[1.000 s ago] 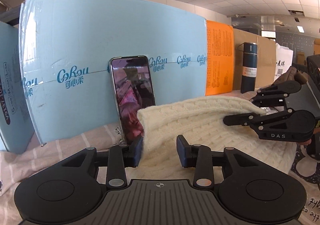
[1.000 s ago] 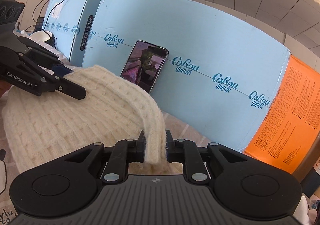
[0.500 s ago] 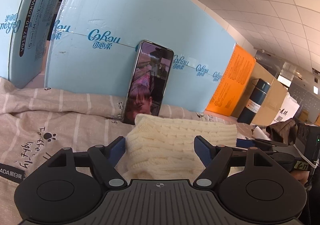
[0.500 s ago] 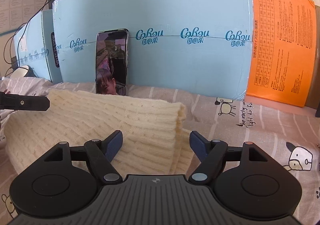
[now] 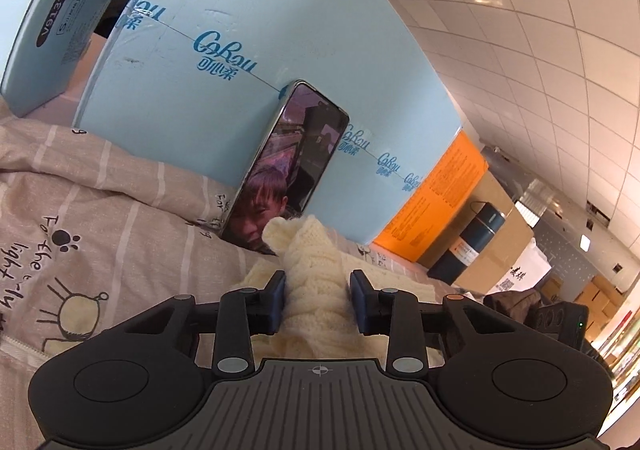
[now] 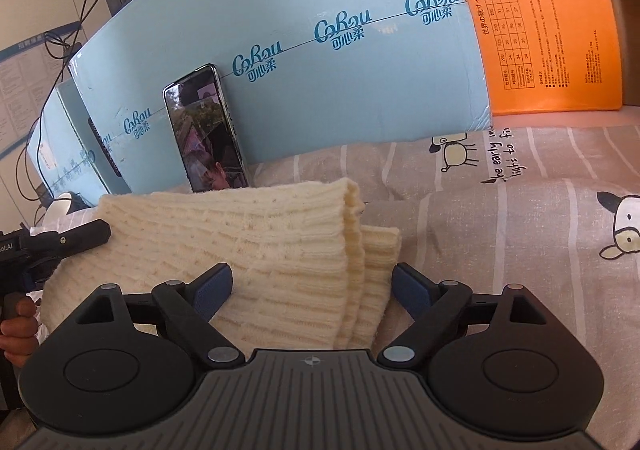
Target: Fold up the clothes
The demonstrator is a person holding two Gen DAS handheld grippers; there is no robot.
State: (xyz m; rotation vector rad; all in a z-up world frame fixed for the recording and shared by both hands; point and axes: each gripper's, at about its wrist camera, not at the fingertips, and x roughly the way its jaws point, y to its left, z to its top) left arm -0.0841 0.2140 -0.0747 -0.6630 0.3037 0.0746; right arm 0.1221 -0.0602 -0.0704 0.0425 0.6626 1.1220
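Left gripper (image 5: pixel 318 300) has just been closing and pinches the sweater (image 5: pixel 316 290); right gripper (image 6: pixel 312 290) has just been opening and holds nothing. Pulling could undo the fold and knock the phone (image 6: pixel 206 129).

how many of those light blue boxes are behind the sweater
2. The big light blue box stands right behind the phone, next to the orange box. A second blue box stands further left of it. More may be hidden beyond the frame.
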